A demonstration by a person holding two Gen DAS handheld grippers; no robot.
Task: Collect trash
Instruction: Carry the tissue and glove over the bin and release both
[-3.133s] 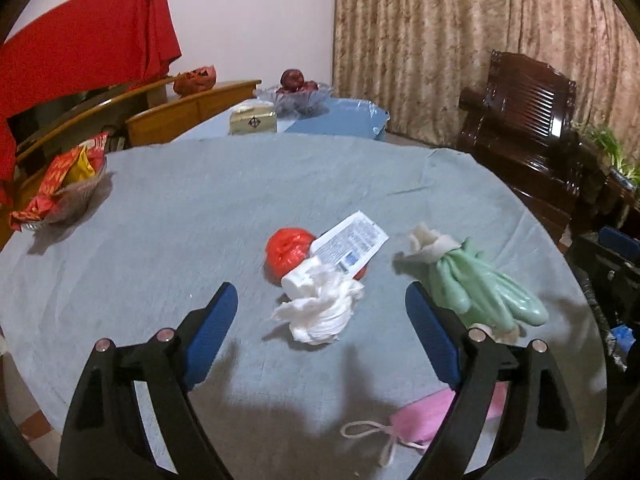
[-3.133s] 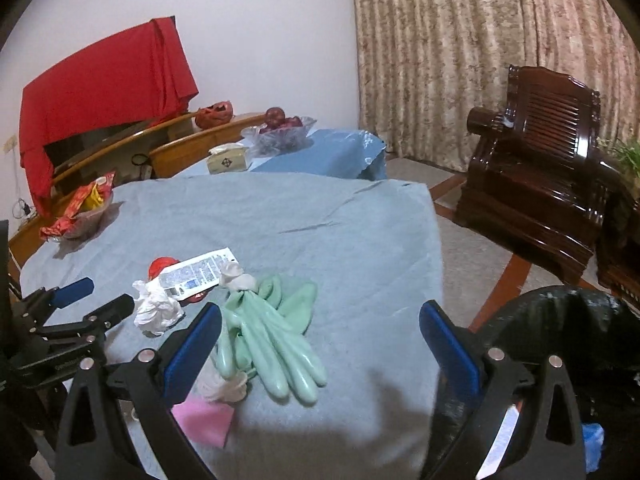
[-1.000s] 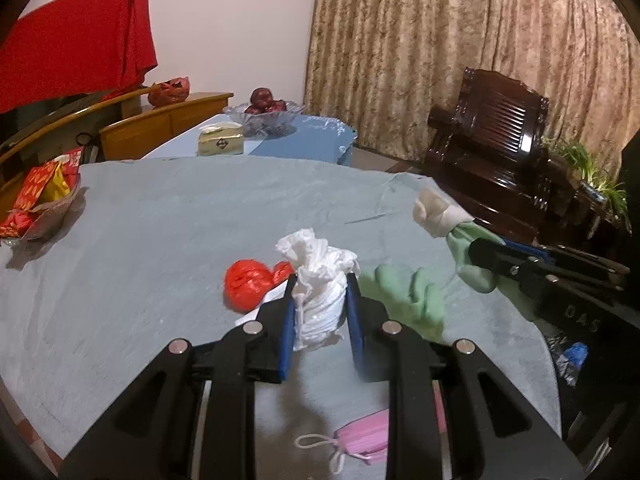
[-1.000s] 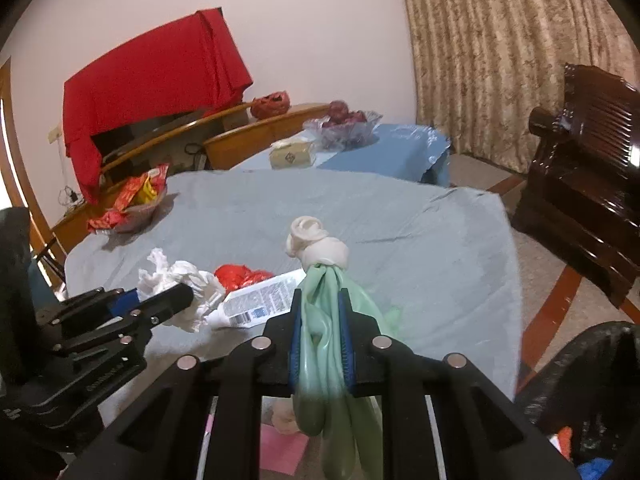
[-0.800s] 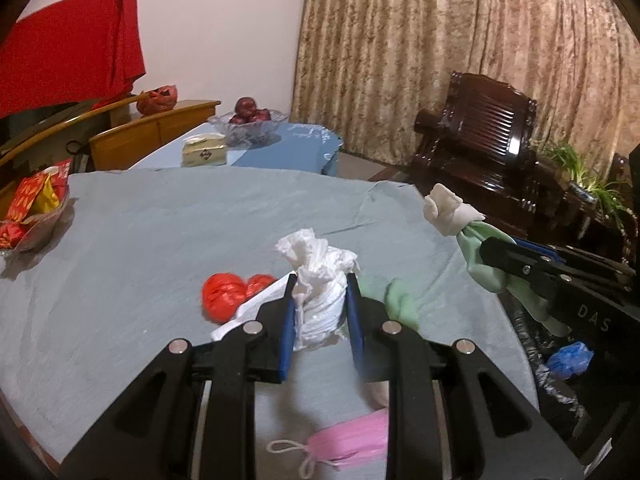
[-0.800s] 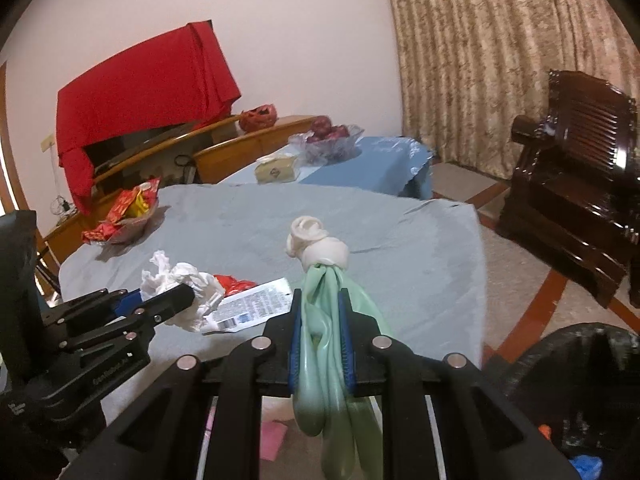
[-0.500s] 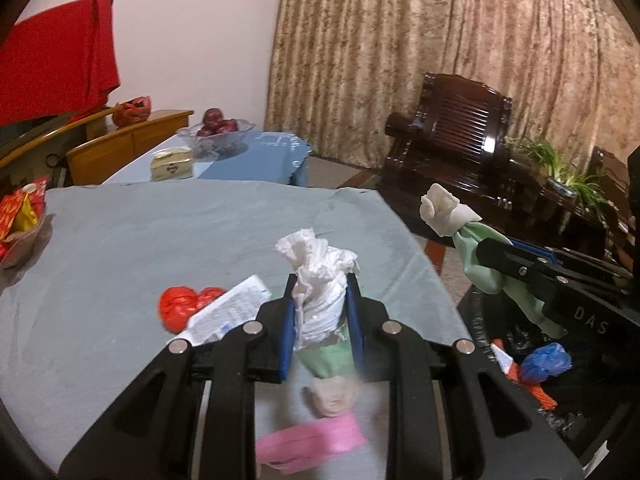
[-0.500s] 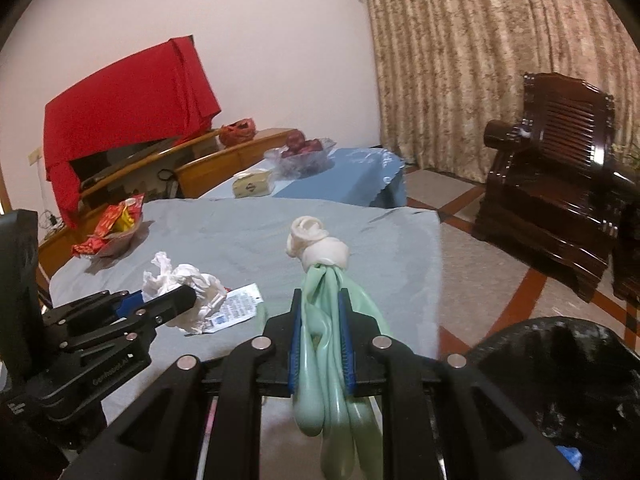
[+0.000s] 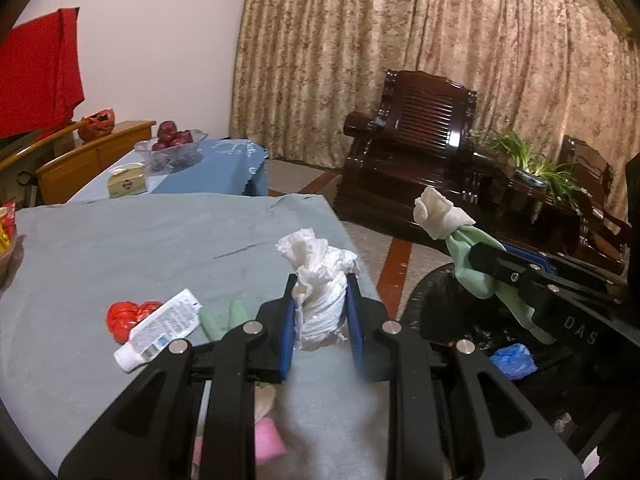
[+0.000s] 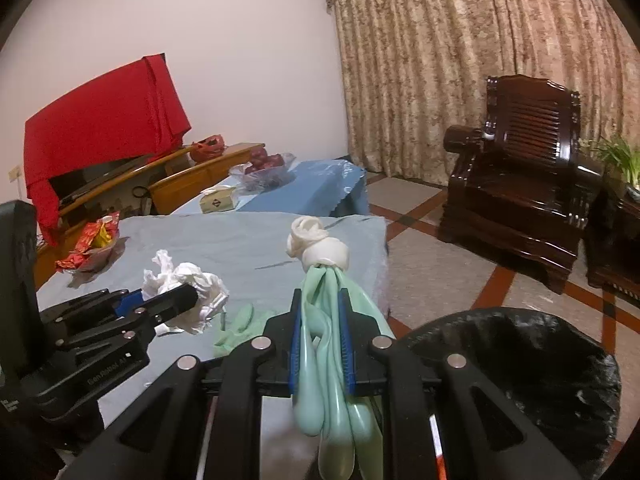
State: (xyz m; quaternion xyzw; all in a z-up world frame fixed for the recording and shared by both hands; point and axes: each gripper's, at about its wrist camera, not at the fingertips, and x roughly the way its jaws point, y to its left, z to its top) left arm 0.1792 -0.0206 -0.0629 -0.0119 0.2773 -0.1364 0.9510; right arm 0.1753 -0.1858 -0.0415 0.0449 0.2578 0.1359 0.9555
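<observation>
My left gripper [image 9: 320, 308] is shut on a crumpled white tissue wad [image 9: 318, 292], held above the right edge of the grey-clothed table [image 9: 120, 240]. My right gripper [image 10: 322, 320] is shut on a pale green rubber glove [image 10: 332, 380] with a white rolled cuff, hanging over the table's edge. A black-lined trash bin [image 10: 520, 368] stands on the floor to the right, with a blue scrap [image 9: 514, 360] inside. On the table lie a red crumpled wrapper [image 9: 126, 316], a white tube [image 9: 158, 330], a second green glove [image 9: 218, 318] and a pink mask [image 9: 268, 440].
A snack basket [image 10: 90, 246] sits at the table's far left. Behind it stands a blue-covered low table [image 10: 304, 188] with a fruit bowl and a tissue box. A dark wooden armchair [image 10: 520, 168], a plant and curtains fill the right side.
Both grippers closed on their items, the tissue wad and the green glove, lifted them, and carried them rightward toward the table's edge. The trash bin has come into view.
</observation>
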